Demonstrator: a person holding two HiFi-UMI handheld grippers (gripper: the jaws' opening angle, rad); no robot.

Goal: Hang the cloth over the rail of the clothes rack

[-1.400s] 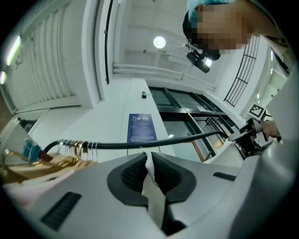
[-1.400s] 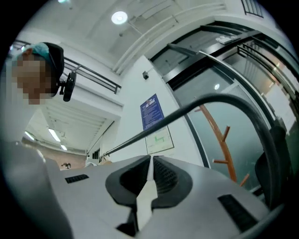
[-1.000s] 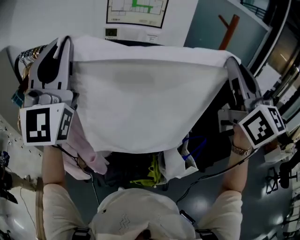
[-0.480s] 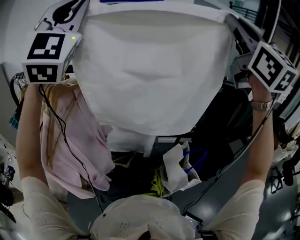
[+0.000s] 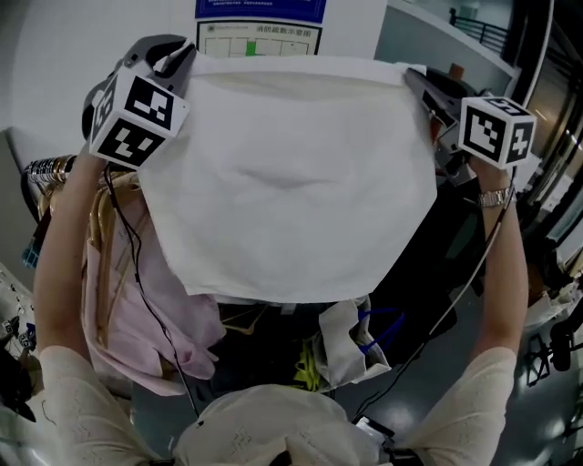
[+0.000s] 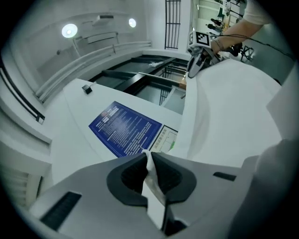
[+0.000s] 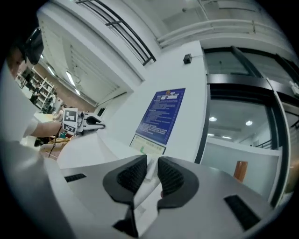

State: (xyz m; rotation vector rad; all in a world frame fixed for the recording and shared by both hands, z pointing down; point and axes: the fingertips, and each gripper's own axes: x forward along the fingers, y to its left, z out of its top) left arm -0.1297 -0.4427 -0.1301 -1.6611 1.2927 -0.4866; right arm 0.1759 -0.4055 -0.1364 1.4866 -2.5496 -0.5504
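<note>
A white cloth (image 5: 291, 182) hangs spread out between my two grippers, held high in front of the wall. My left gripper (image 5: 182, 56) is shut on its top left corner, and that corner shows pinched between the dark pads (image 6: 152, 175). My right gripper (image 5: 414, 77) is shut on the top right corner, where a fold of cloth (image 7: 148, 179) sits between the ribbed pads. The cloth (image 6: 233, 112) stretches taut across to the far gripper. The rack's rail (image 5: 46, 168) peeks out at the left with hangers on it; most of it is hidden behind the cloth.
A pink garment (image 5: 137, 309) hangs on the rack below my left arm. Bags and dark clutter (image 5: 346, 341) lie on the floor beneath the cloth. A blue poster (image 5: 260, 9) is on the white wall ahead. A glass partition (image 7: 243, 121) stands to the right.
Both grippers have risen with the cloth over the last second, and have now come slightly closer together. The cloth stays gripped at both corners.
</note>
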